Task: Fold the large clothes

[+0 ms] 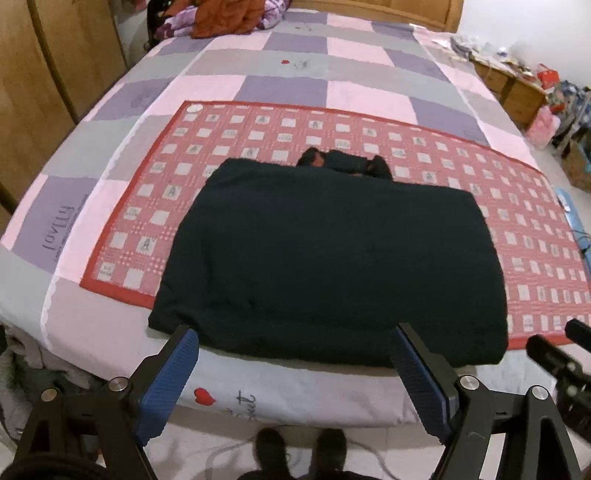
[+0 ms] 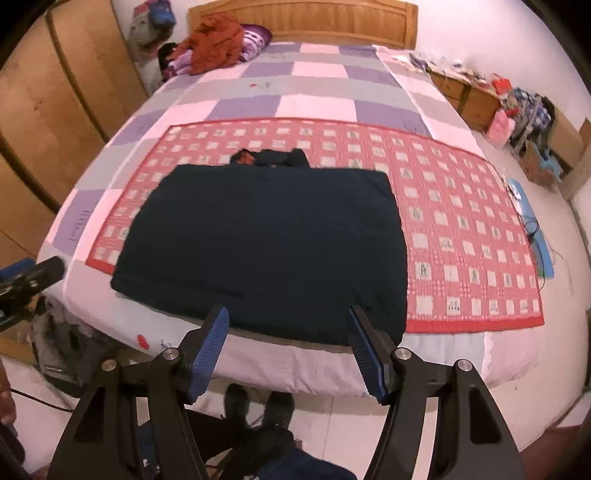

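Note:
A dark navy garment [image 1: 332, 258] [image 2: 266, 240] lies folded into a broad rectangle on a red checked mat [image 1: 517, 236] [image 2: 461, 229] near the foot of the bed. A bunched part sticks out at its far edge. My left gripper [image 1: 295, 336] hangs open high above the garment's near edge, nothing between its blue pads [image 1: 170, 384]. My right gripper [image 2: 288, 314] is open too, held above the near edge, its pads [image 2: 210, 350] bare. In the left wrist view the other gripper shows at the right edge, and in the right wrist view at the left edge.
The bed has a pink, grey and purple checked cover [image 1: 295, 59] [image 2: 314, 103]. Clothes [image 2: 218, 44] are piled by the wooden headboard [image 2: 303, 18]. A wardrobe [image 2: 44, 110] stands left, a cluttered cabinet [image 2: 465, 92] right. A person's feet [image 2: 258, 406] stand on the floor at the bed's foot.

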`<state>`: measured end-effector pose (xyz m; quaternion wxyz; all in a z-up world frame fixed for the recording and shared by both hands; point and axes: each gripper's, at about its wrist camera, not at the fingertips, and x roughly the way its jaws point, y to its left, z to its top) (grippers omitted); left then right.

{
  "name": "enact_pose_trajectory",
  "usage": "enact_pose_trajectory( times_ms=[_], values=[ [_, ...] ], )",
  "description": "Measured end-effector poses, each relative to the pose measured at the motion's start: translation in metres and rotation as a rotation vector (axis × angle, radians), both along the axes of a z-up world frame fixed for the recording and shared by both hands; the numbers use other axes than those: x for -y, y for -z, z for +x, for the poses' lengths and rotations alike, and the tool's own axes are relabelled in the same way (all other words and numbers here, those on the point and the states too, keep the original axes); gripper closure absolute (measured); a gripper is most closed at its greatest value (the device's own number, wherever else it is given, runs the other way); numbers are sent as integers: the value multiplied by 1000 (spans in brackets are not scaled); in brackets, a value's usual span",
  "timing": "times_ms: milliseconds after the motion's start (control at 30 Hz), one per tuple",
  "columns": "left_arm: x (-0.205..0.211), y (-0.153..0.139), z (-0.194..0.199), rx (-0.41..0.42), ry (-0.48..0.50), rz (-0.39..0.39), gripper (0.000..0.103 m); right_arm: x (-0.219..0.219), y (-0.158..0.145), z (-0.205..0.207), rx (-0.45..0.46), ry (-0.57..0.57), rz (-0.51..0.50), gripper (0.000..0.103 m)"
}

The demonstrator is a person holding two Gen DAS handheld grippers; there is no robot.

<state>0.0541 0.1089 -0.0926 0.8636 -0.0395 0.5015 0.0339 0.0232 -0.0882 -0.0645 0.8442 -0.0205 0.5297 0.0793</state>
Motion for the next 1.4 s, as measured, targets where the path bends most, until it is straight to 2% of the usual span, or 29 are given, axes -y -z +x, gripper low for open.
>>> enact_pose_trajectory(
  times_ms=[167, 233, 367, 533, 667, 967, 1167, 1400],
  values=[
    [15, -18, -4, 3, 28, 33, 15, -1, -21, -12, -8, 8, 13, 34],
    [17, -20, -9, -6, 43, -5, 15, -1, -25, -16, -15, 19, 12, 33],
    [22, -21, -16, -31, 83, -23, 15, -4, -32, -27, -30, 40, 20, 28],
    [20, -33, -24, -7, 112, -10, 15, -15, -42, -40, -40, 47, 28, 25],
    [16, -39, -27, 4, 117, -5, 15, -25, -47, -50, -50, 50, 35, 17],
    [16, -42, -27, 5, 143, 8, 15, -30, -53, -54, -74, 80, 33, 11],
    [17, -37, -21, -19, 151, 0, 15, -29, -53, -52, -83, 79, 23, 2],
    [17, -31, -17, -47, 153, -13, 15, -29, -50, -47, -116, 74, 29, 0]
  ],
)
